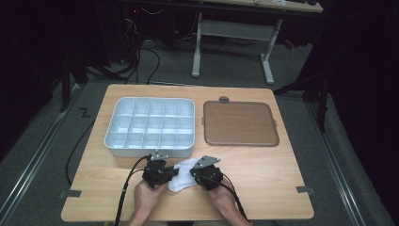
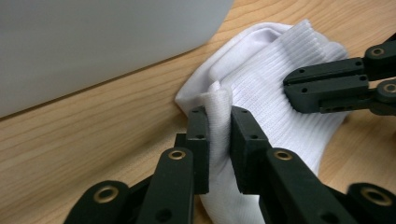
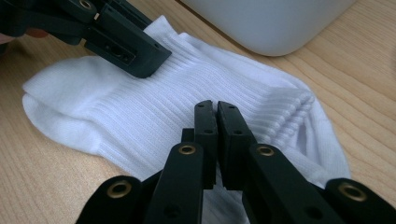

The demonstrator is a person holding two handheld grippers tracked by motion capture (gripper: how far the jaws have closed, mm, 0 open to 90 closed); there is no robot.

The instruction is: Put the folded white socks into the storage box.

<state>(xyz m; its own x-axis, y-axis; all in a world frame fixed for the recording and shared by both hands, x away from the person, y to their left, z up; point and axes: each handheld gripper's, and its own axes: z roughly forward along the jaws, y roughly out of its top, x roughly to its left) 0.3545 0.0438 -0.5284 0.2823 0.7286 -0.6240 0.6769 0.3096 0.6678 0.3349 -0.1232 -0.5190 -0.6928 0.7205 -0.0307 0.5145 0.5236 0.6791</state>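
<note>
A white sock (image 1: 183, 175) lies on the tabletop (image 1: 263, 169) near the person's edge, just in front of the grey divided tray (image 1: 149, 126). The left gripper (image 2: 219, 114) pinches a raised fold of the sock between its jaws. The right gripper (image 3: 215, 109) has its jaws closed tight on the ribbed fabric. A brown board (image 1: 240, 123) lies beside the tray.

The grey compartment tray (image 1: 149, 123) stands just beyond the white sock (image 1: 182, 174), blocking forward passage; bare table (image 1: 268, 174) lies open rightward.
</note>
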